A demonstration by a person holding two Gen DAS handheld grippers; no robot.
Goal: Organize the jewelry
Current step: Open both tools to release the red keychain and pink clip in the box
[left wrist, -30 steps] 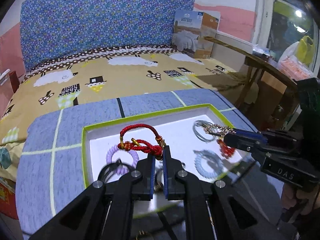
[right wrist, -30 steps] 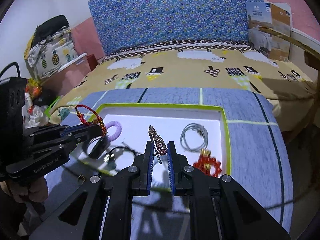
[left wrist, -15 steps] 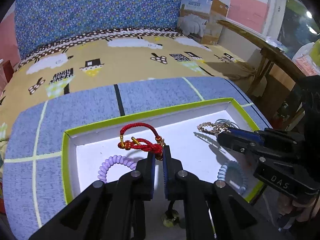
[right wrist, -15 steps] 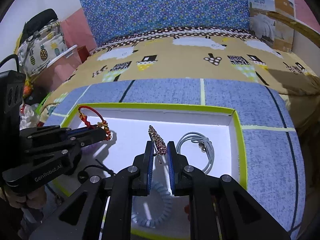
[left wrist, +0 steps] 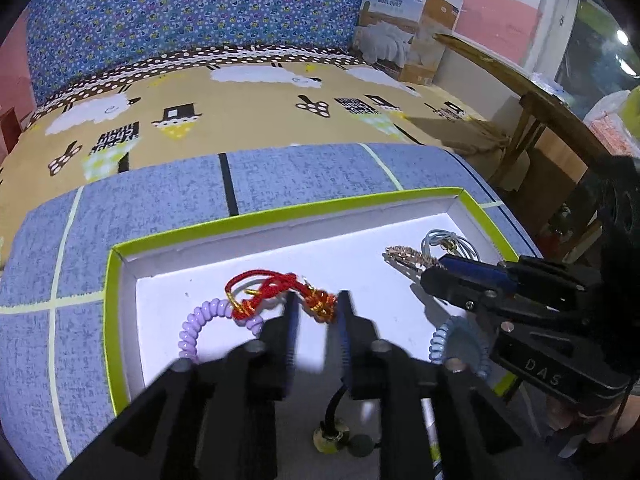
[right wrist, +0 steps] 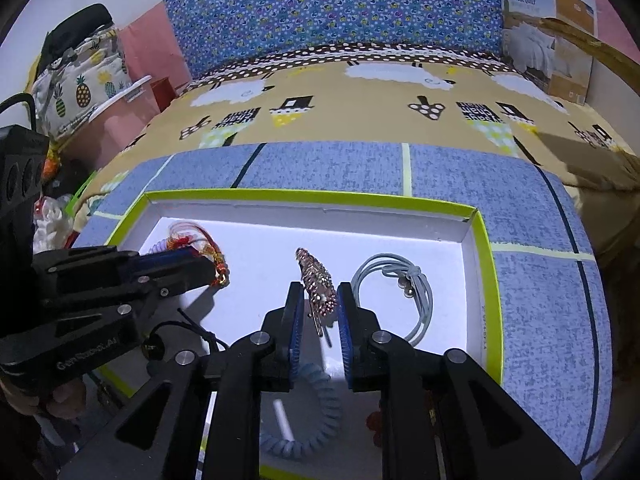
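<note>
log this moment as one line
left gripper: open | red bracelet: in tray, on purple coil | right gripper: open around clip

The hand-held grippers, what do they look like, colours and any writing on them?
Both are matte black plastic with angular, triangular cut-outs and round silver screw heads. Each finger carries a blue ribbed pad. The left hand-held gripper has white lettering on its side, roughly "GenRobot.AI"; the right hand-held gripper reads "DAS". A bare hand shows under the right one; no sleeve is visible.
</note>
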